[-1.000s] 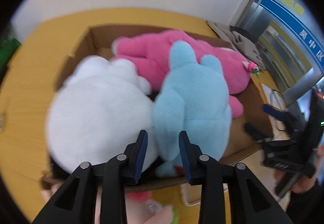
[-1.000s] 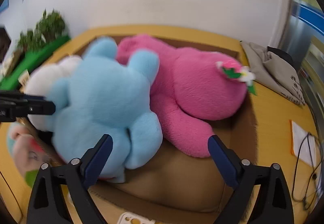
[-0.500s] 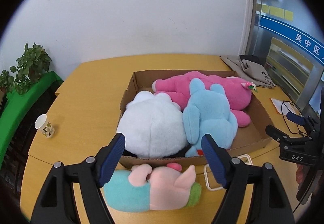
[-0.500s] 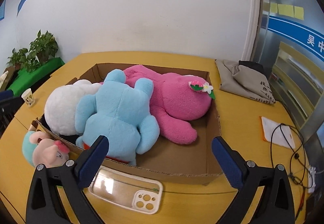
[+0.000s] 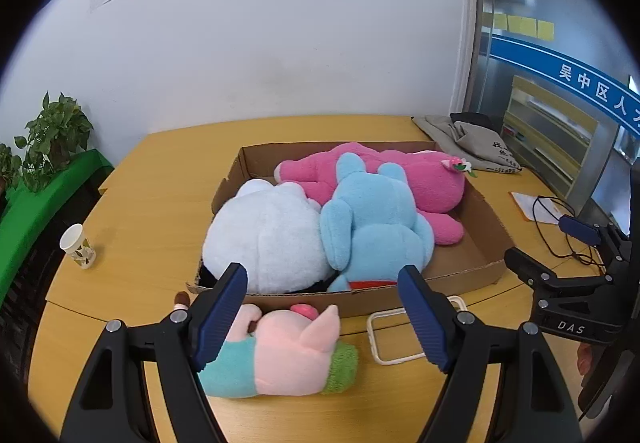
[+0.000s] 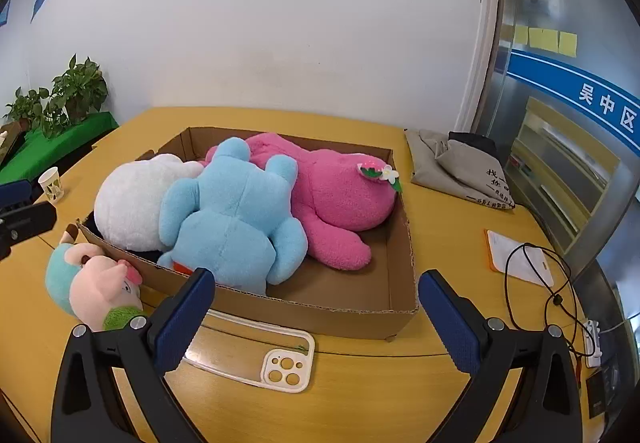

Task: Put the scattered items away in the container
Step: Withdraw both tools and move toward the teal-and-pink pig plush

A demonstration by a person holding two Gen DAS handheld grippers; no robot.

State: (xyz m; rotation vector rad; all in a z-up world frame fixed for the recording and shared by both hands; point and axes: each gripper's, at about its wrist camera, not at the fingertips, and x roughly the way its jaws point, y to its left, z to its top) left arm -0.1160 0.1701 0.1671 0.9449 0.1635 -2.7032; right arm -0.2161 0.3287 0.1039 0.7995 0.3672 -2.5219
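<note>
While both hand-held grippers (image 5: 322, 307) (image 6: 316, 317) gape empty, one (image 5: 568, 307) reads "DAS"

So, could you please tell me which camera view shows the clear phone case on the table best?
The right wrist view: the phone case lies whole on the table in front of the cardboard box, its camera cutouts plain. In the left wrist view only part of the case's outline shows, the left gripper's finger covering one end.

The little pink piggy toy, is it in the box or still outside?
Outside. The pink pig plush lies on its side on the table, against the near outer wall of the cardboard box, beside the phone case.
</note>
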